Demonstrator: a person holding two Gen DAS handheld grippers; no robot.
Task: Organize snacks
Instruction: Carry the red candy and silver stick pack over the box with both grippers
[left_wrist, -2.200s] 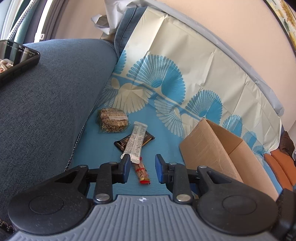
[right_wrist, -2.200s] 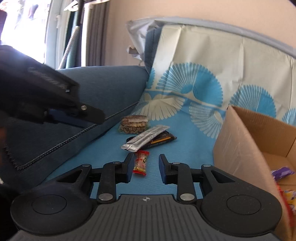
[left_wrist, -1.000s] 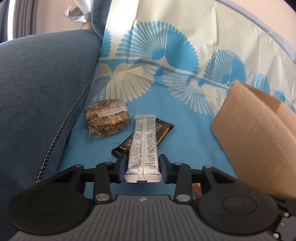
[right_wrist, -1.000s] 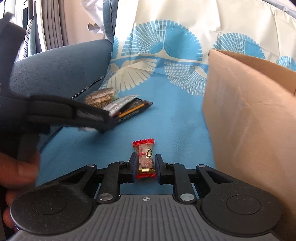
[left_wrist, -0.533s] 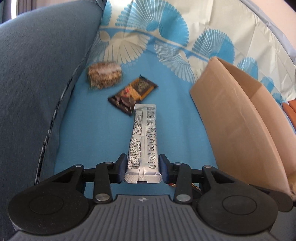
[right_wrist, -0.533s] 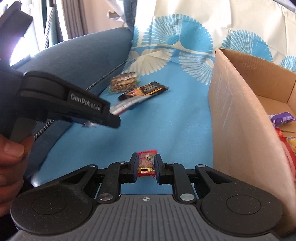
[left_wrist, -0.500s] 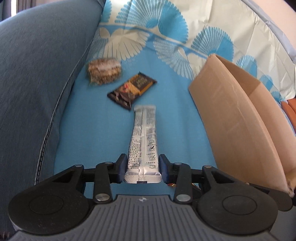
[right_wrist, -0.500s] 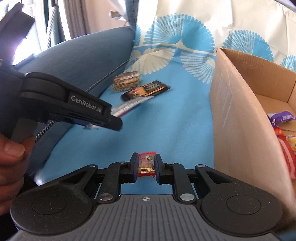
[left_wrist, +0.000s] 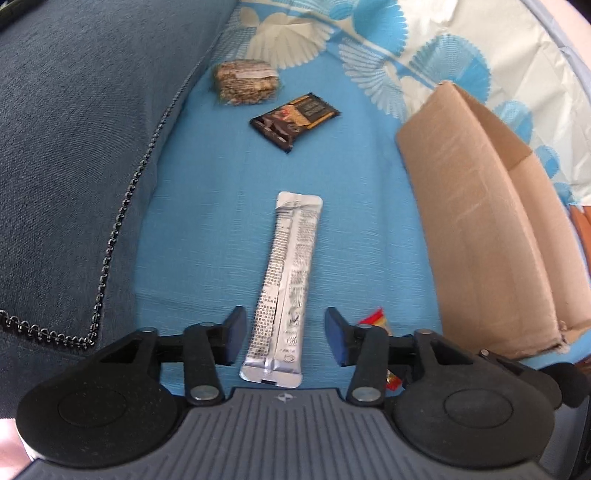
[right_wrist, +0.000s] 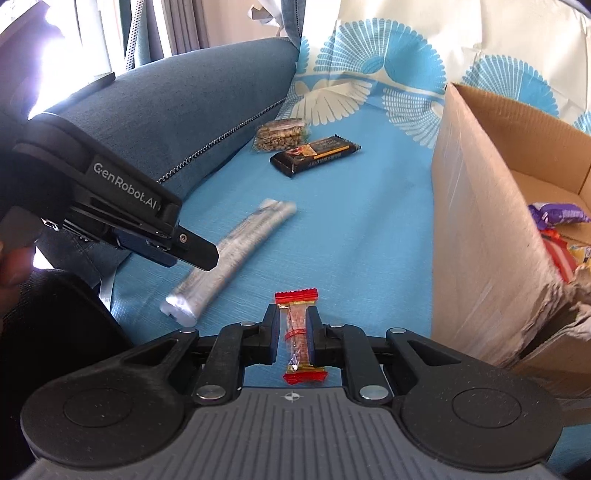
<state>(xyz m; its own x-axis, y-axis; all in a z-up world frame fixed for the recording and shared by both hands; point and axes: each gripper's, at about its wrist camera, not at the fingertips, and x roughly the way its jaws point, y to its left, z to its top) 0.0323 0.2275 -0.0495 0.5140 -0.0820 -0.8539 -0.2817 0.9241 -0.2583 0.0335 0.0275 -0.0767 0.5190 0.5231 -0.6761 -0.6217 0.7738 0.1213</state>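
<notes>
1. The left gripper (left_wrist: 285, 341), clamped on the silver stick pack (left_wrist: 286, 291) half a second ago, now has its jaws opening; the pads stand clear of the pack on both sides.
2. In the right wrist view the pack (right_wrist: 229, 258) is blurred and appears to be dropping onto the blue cloth (right_wrist: 351, 229), short of the cardboard box (right_wrist: 476, 206). Judged a premature release; a re-grasp is likely needed.
3. The right gripper (right_wrist: 292, 332) remains narrow, pinching the red-ended candy (right_wrist: 297, 334), beside the box wall.
4. The dark chocolate bar (left_wrist: 293, 122) and grain bar (left_wrist: 245, 82) lie unsorted on the cloth.
</notes>
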